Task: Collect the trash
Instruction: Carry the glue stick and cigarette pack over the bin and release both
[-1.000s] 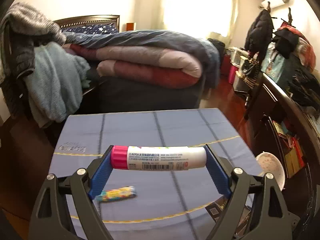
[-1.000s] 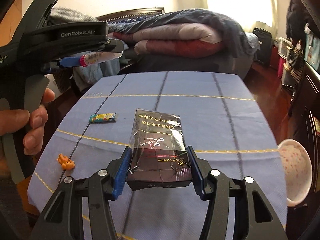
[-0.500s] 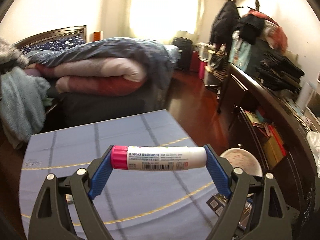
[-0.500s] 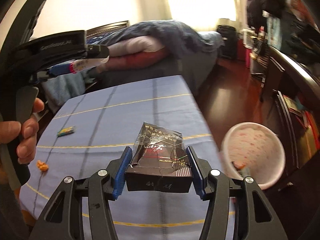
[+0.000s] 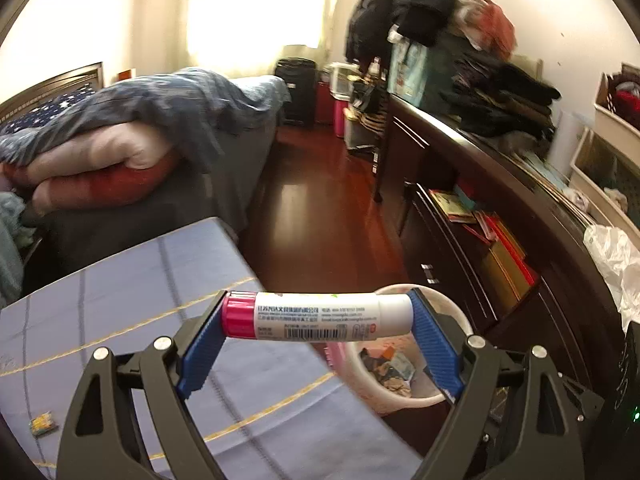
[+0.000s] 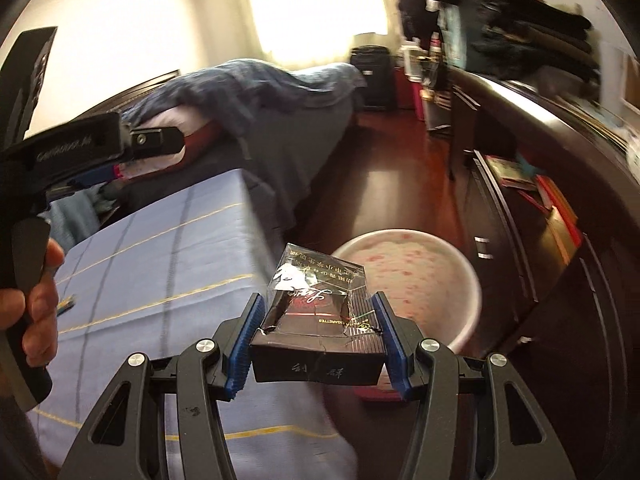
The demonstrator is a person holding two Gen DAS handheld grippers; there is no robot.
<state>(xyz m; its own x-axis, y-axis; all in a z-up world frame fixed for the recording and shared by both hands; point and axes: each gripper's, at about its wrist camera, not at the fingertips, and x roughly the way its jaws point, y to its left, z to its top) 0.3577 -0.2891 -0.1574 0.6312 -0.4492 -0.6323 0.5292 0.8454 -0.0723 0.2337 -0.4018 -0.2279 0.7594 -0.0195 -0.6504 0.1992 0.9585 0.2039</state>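
We note that the left gripper (image 5: pixel 318 318) clamps a white glue stick with a magenta cap (image 5: pixel 316 316) end to end between its blue pads, jaws set wide. Its label carries a barcode and small Chinese print, too fine to read. The stick hangs above the right edge of the blue cloth-covered table with yellow grid lines (image 5: pixel 120 312), partly over the white round waste bin with pink speckles (image 6: pixel 416 276), which stands on the floor to the right and holds scraps.

The right gripper (image 6: pixel 318 326) grips a dark cellophane-wrapped cigarette pack (image 6: pixel 316 320) at moderate width; we read "CIGARETTES" in gold, a script logo and Chinese characters. The pack sits over the bin's near-left rim.

A small striped candy wrapper (image 5: pixel 43 423) lies on the table, far left.
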